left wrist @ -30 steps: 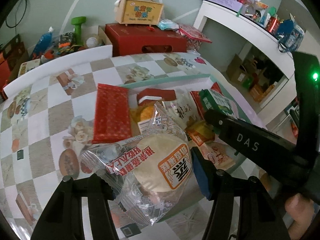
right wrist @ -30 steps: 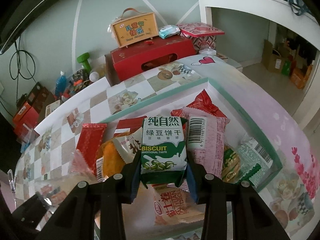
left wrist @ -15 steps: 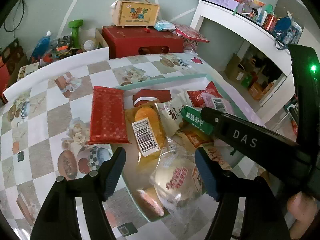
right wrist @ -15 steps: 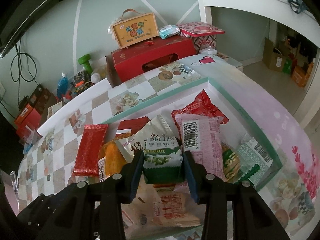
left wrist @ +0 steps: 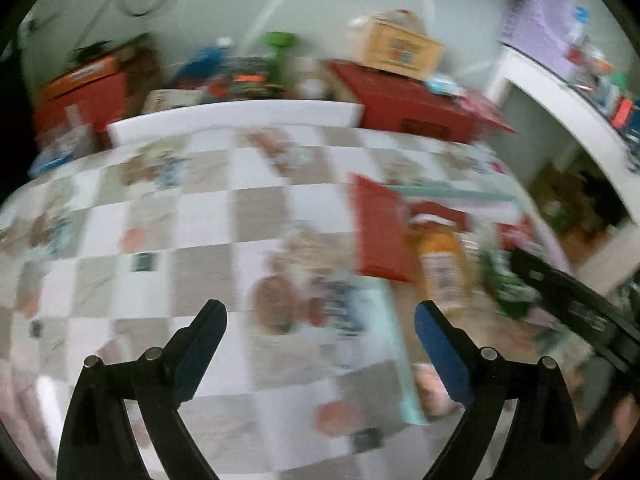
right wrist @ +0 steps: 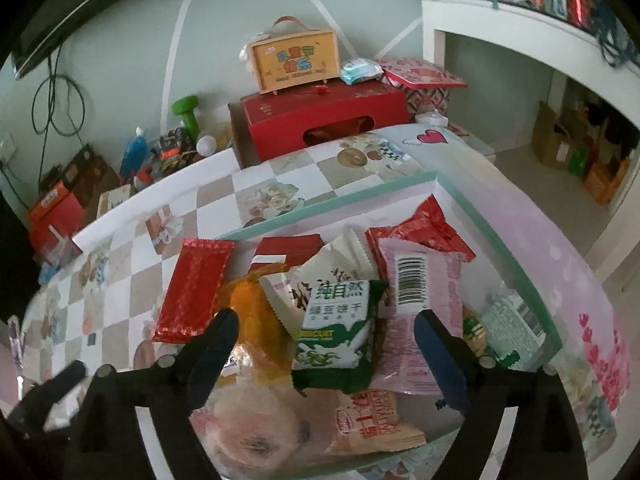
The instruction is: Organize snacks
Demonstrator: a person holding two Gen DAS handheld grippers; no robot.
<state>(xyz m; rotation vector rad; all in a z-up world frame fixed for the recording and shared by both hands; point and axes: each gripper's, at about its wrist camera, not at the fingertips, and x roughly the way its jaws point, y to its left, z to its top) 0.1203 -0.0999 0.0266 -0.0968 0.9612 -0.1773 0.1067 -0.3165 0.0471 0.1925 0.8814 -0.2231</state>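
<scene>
Left wrist view: everything is smeared by motion blur; the left gripper (left wrist: 320, 320) is spread wide with nothing between its fingers, over the checkered tablecloth (left wrist: 208, 216); a flat red packet (left wrist: 380, 232) lies across the tray's near edge, and an orange packet (left wrist: 442, 264) lies just beside it; the other gripper's black body crosses the right side.

Right wrist view: the right gripper (right wrist: 326, 334) is spread wide and grips nothing; the green biscuit pack (right wrist: 340, 336) lies between its fingers, on the snack pile inside the mint-rimmed tray (right wrist: 508, 248); a pink barcode packet (right wrist: 420, 308) touches its right side; a clear-wrapped round cake (right wrist: 252, 432) lies at the pile's near end.
</scene>
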